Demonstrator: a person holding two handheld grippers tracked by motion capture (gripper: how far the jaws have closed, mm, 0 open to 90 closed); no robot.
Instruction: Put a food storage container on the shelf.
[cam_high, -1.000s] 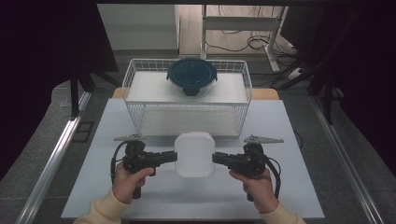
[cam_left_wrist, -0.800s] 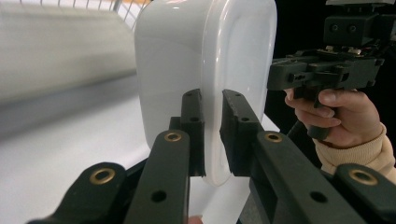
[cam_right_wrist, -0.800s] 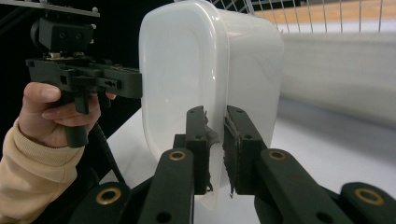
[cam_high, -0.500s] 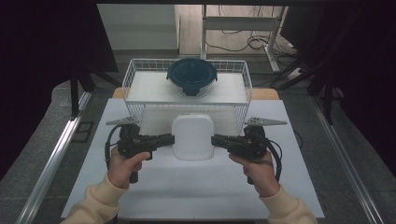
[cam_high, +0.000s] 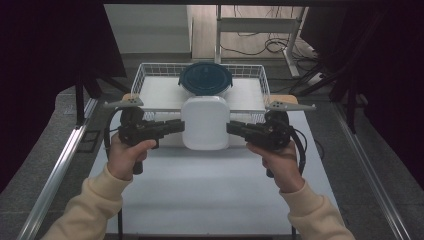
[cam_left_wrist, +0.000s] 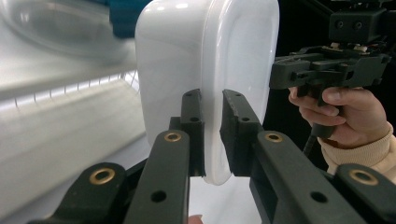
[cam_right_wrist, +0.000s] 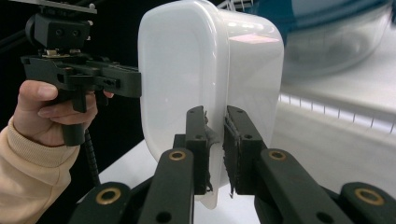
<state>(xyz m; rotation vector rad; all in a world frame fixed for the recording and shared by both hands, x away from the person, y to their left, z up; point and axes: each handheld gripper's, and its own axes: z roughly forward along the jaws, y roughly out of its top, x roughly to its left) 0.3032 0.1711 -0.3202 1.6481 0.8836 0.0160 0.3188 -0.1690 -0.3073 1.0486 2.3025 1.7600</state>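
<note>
1. On the left, our left hand-held gripper (cam_high: 176, 127) points level toward the middle, its jaws clamped on the left rim of the white container (cam_high: 205, 122). In the left gripper view the rim sits pinched between the two pads, so the thin lip carries the load.
2. In the middle, we hold the white container clear of the tabletop (cam_high: 210, 195), just in front of the wire basket (cam_high: 141, 75). Gripping it at opposite rims keeps it level, which we judge is why both sides are taken at once.
3. Behind it, a round dark-blue lidded bowl (cam_high: 205, 78) sits inside the basket at its middle.
4. On the right, our right hand-held gripper (cam_high: 235, 128) mirrors the left, jaws closed on the container's right rim, as the right gripper view shows. Both forearms come up from below, wrists straight, hands (cam_high: 125, 155) wrapped around the handles.
</note>
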